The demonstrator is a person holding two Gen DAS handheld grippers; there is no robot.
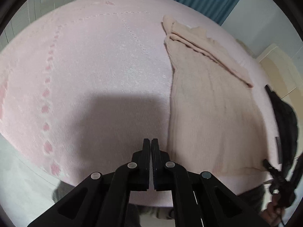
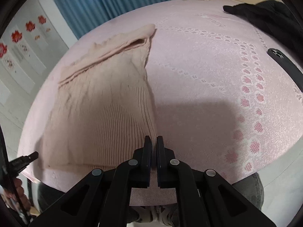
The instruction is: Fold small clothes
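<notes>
A beige knit sweater lies folded lengthwise on the pink cloth, a sleeve laid across its far end. In the left wrist view it lies right of my left gripper, which is shut and empty above bare pink cloth. In the right wrist view the sweater lies left of centre. My right gripper is shut on the sweater's ribbed hem at its near right corner. The right gripper also shows at the left wrist view's right edge, and the left gripper at the right wrist view's left edge.
A pink patterned cloth covers the table. A black garment lies at the far right of the right wrist view, with a black object beside it. Blue curtain and wall stand behind.
</notes>
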